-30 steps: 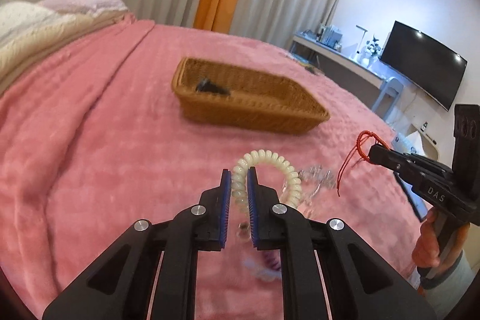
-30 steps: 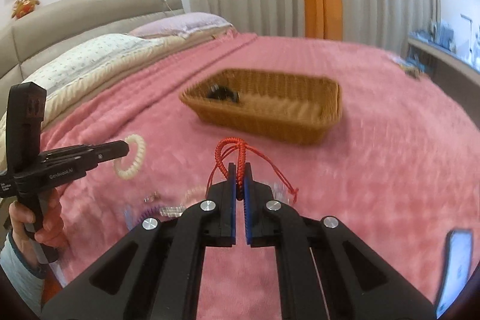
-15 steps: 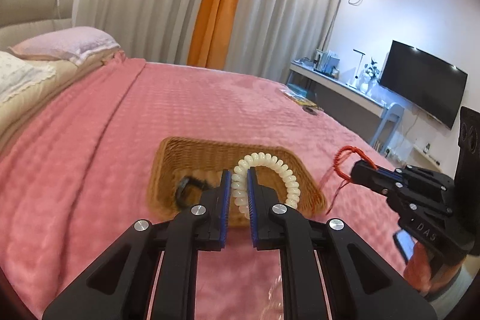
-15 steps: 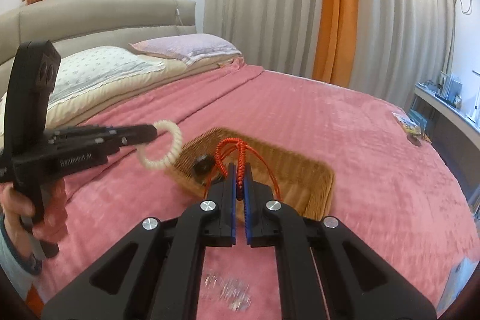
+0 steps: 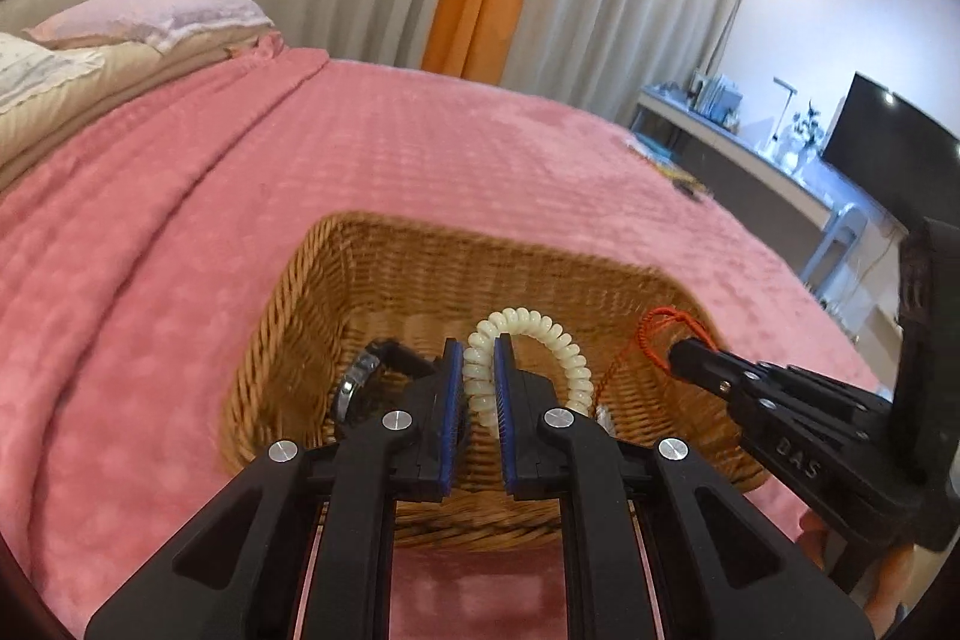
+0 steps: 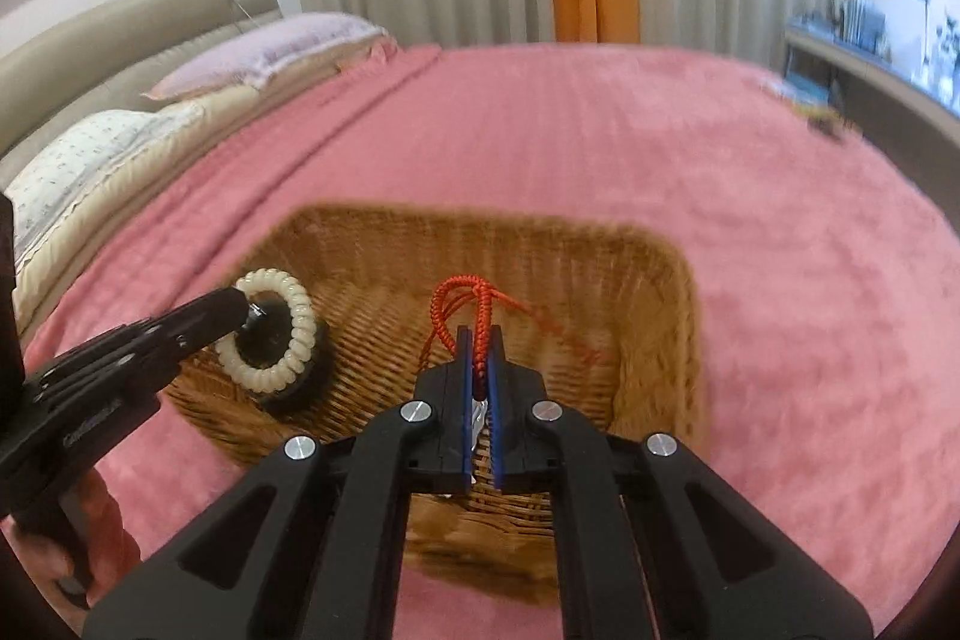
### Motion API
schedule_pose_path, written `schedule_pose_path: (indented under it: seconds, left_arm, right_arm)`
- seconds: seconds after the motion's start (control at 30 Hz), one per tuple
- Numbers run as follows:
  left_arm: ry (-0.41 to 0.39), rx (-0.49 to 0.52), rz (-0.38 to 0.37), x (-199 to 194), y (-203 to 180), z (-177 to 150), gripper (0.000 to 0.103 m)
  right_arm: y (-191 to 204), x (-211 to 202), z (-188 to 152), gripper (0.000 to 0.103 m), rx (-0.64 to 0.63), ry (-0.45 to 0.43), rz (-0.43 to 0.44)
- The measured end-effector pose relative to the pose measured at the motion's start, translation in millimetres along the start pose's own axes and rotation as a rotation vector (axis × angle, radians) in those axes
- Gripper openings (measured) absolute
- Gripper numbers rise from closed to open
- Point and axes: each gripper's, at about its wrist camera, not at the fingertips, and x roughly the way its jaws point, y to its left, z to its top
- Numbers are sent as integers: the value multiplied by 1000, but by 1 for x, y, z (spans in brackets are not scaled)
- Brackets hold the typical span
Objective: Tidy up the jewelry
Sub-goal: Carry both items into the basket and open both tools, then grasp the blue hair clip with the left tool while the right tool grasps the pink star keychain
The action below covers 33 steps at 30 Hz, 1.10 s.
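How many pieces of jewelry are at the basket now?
3. The cream coil bracelet is held over the basket by the left gripper; the red cord bracelet by the right gripper; a black watch lies inside. Others may be hidden.

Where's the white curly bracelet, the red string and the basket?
white curly bracelet (image 5: 564, 340), left wrist view, top of its coil.
red string (image 6: 474, 292), right wrist view, knotted loop above the fingers.
basket (image 6: 684, 328), right wrist view, right wall.
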Motion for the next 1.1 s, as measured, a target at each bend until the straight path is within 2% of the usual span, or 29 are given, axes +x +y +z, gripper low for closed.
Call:
schedule_pose_path:
  seconds: [0.2,0.23,0.27,0.3,0.33,0.37,0.4,0.53,0.77,0.93,1.1]
  left_arm:
    - [27,-34,-19,7,9,-4,12]
    - [29,-31,-16,6,8,-4,23]
    - [28,-30,-15,5,6,-5,40]
    - [17,-32,-18,2,6,-5,44]
    - [12,-32,-15,-1,6,-5,46]
    - [15,-32,-17,-3,4,-5,46]
    - [18,-34,-29,-7,4,-5,46]
    - [-14,-26,-33,-27,1,-5,46]
    - [-87,-26,-59,-93,0,-15,46]
    - [-95,-49,-55,-145,2,-43,46]
    - [-46,-98,-46,-174,9,-82,46]
  right_arm:
    - [-8,18,-8,3,24,66,5]
    - [-9,18,-9,3,31,72,13]
    - [-10,18,-10,6,41,81,19]
    - [-11,17,-10,10,52,93,26]
    - [-12,15,-11,25,64,99,50]
    - [-12,10,-11,31,69,90,75]
    - [-10,3,-13,31,63,75,68]
    - [-5,-20,-15,31,59,55,85]
    - [11,-81,-30,31,19,-5,98]
    - [26,-125,-55,32,-31,-60,67]
    - [39,-150,-95,32,-30,-69,73]
